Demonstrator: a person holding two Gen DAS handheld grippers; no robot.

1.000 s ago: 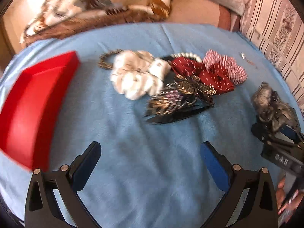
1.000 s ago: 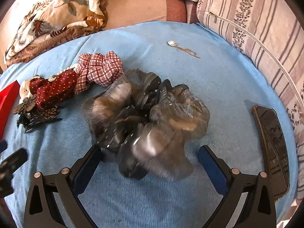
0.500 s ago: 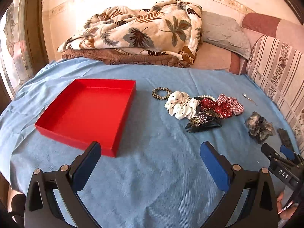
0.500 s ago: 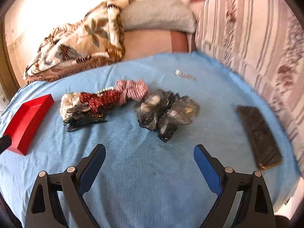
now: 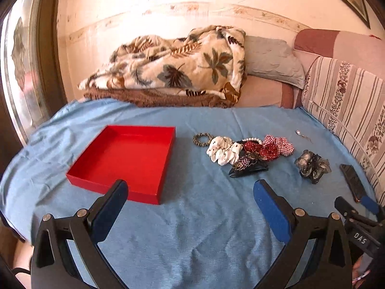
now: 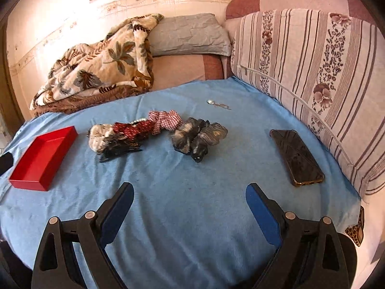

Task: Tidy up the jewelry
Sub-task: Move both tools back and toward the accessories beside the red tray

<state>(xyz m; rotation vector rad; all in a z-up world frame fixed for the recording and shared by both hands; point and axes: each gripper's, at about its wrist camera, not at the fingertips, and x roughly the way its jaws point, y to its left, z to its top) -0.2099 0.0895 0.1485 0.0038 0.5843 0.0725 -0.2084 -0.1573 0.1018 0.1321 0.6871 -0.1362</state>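
Sunlit bed (image 5: 192,228), peach wall (image 5: 120,12)

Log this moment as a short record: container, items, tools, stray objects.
container: red tray, nothing in it, on blue sheet
items: white scrunchie, red dotted scrunchie, checked scrunchie, beaded bracelet, black hair clip, grey scrunchie lying apart
left tool: open, holds nothing
right tool: open, holds nothing
stray: phone, small pendant
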